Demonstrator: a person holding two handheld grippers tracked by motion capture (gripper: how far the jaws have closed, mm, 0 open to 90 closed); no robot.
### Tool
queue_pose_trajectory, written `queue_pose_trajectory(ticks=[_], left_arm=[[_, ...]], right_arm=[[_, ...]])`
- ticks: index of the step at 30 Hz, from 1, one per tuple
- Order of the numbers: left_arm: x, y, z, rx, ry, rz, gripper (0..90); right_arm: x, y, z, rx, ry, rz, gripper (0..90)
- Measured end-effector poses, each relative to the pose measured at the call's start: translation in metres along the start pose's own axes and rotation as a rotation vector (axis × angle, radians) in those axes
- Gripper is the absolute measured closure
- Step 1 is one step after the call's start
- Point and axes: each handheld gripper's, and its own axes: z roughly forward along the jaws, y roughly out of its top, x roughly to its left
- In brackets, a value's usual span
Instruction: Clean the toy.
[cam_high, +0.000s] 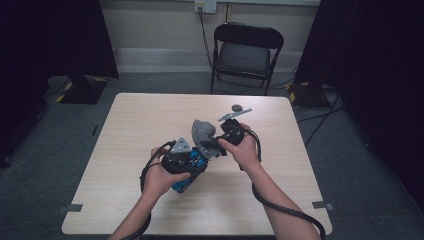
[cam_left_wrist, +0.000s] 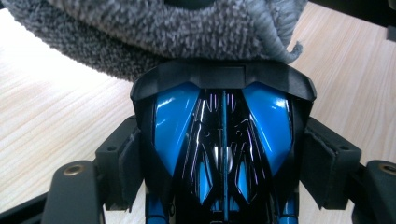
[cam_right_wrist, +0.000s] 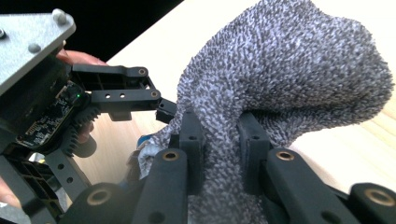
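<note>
The right gripper (cam_right_wrist: 219, 154) has its 2 jaws pressed together on a fold of the grey sock (cam_right_wrist: 285, 79), the fuzzy cloth bunched and squeezed between the pads, with the loose toe end swelling up and away beyond the tips. Just to the side of those jaws, in the right gripper view, stands the left gripper (cam_right_wrist: 140, 91), close enough that its black linkage nearly meets the cloth. The left gripper (cam_left_wrist: 219, 154) has its jaws spread wide around a glossy blue and black object (cam_left_wrist: 222, 140), a pad pressing on each flank, so it is clamped on this hard, moulded shell; what the object is I cannot tell for sure, though it looks like a shoe or toy body. Right beyond its far end the sock (cam_left_wrist: 163, 32) drapes across, touching or almost touching the black rim. From the high view both tools meet above the middle of the wooden table (cam_high: 150, 115), the sock (cam_high: 202, 131) rising between the right gripper (cam_high: 220, 145) and the left gripper (cam_high: 192, 161), the blue object (cam_high: 186, 184) hanging below the left hand. The sock will likely handle as light, soft and stretchy, sliding little thanks to its nap; it is best pinched at the cuff edge. The shell seems stiff and slick, so the grip across its 2 sides should stay firm.
</note>
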Motion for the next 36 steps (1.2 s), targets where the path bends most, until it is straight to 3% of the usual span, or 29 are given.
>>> queue_pose_trajectory(ticks=[4,24,36], left_arm=[[0.002,-0.001,-0.002,-0.002,0.005,-0.005,25.4],[0.009,-0.002,-0.004,0.0,0.026,-0.023,25.4],[0.013,-0.004,-0.004,0.004,0.045,-0.027,25.4]], right_arm=[[-0.002,-0.003,0.0,-0.004,0.026,0.014,76.3],[0.004,-0.024,-0.012,0.004,0.09,-0.024,76.3],[0.012,-0.037,-0.014,0.021,0.093,-0.069,76.4]])
